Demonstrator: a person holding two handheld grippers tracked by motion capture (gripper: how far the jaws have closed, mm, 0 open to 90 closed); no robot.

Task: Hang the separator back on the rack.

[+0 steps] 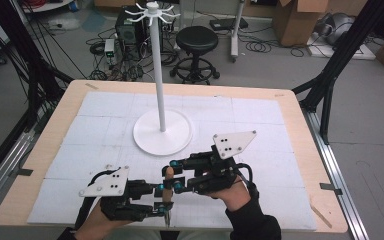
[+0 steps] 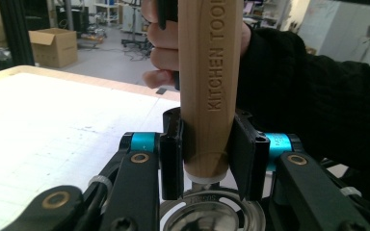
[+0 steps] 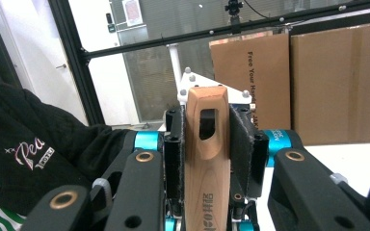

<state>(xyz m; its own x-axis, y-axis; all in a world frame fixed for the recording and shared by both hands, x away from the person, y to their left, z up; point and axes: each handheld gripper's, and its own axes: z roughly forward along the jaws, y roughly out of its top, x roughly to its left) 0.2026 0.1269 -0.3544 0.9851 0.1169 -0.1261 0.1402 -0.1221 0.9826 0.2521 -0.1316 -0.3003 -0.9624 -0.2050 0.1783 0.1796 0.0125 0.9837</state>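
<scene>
Wooden handle (image 1: pixel 168 183) stands between the two tools near the front edge of the surface (image 1: pixel 45 150), low in the high view. Right tool (image 1: pixel 170 172) is clamped tight on the handle's upper end, by the hanging slot seen in the right gripper view (image 3: pixel 207 144). Left tool (image 1: pixel 163 205) has its pads against the lower end, just above the metal part (image 2: pixel 207 219); no gap shows in the left gripper view. White rack (image 1: pixel 162 131), a tall pole on a round base, stands just beyond the tools near the middle of the surface. Open white matting lies to the left, right and far side. A stool (image 1: pixel 196 41) and cardboard boxes (image 1: pixel 294 17) stand on the floor, well behind the far edge.
</scene>
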